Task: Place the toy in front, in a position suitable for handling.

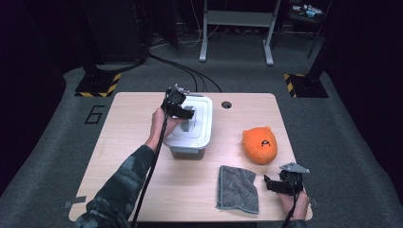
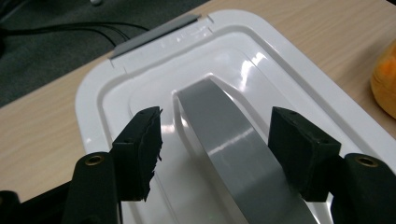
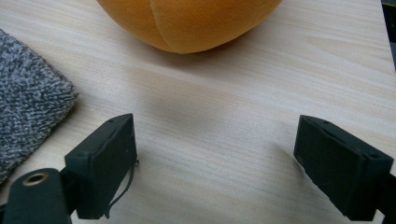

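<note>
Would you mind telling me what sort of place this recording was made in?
Probably a lab or recording studio: a wooden table on grey carpet, hazard-striped stand bases, floor cables and dark surroundings.

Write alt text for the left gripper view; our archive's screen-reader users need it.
The left tongs straddle the grey handle on a white box lid, with a gap between each pad and the handle. The box stands on a light wooden table, and an orange plush toy shows at the right edge.

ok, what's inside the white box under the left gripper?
Cannot tell. The white lid with its grey handle covers the box. The left gripper sits open astride the handle, pads not touching it.
</note>
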Demonstrator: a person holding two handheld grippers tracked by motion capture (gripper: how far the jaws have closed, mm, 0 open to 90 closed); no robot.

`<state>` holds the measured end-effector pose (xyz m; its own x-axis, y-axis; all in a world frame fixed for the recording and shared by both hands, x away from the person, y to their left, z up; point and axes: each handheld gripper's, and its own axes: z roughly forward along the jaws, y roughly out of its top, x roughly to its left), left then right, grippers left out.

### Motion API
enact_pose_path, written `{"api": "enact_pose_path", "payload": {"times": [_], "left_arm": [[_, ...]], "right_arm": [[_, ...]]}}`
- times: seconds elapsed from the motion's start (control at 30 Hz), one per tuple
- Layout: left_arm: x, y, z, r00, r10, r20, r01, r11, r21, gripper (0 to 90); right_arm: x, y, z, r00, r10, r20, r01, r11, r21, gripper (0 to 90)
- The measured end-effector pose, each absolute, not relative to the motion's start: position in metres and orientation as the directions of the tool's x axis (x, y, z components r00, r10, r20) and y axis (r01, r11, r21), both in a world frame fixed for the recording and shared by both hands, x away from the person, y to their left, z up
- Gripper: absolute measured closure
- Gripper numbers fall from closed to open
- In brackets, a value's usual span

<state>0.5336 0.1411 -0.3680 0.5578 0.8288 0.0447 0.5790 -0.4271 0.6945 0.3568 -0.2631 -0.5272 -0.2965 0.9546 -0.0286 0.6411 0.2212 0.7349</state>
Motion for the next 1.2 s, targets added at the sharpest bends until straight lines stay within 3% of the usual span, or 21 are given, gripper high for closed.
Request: {"api": "enact_pose_path", "payload": {"times": [0.1,0.6,1.03,1.2], "left_arm": [[0.530,0.138,-0.370,0.558,0.828,0.062,0.580,-0.442,0.685,45.1],[0.544,0.142,-0.377,0.535,0.826,0.175,0.549,-0.498,0.671,64.7],[0.569,0.151,-0.383,0.577,0.795,0.190,0.477,-0.516,0.711,67.9],[0.580,0.152,-0.384,0.597,0.767,0.233,0.435,-0.554,0.710,68.1]], "right_arm": [[0.357,-0.263,-0.527,-0.298,0.954,-0.031,0.641,0.224,0.734,12.3],[0.357,-0.263,-0.527,-0.296,0.955,-0.030,0.640,0.221,0.736,12.3],[0.357,-0.263,-0.527,-0.298,0.954,-0.032,0.640,0.224,0.735,12.4],[0.357,-0.263,-0.527,-0.298,0.954,-0.031,0.640,0.224,0.735,12.4]]}}
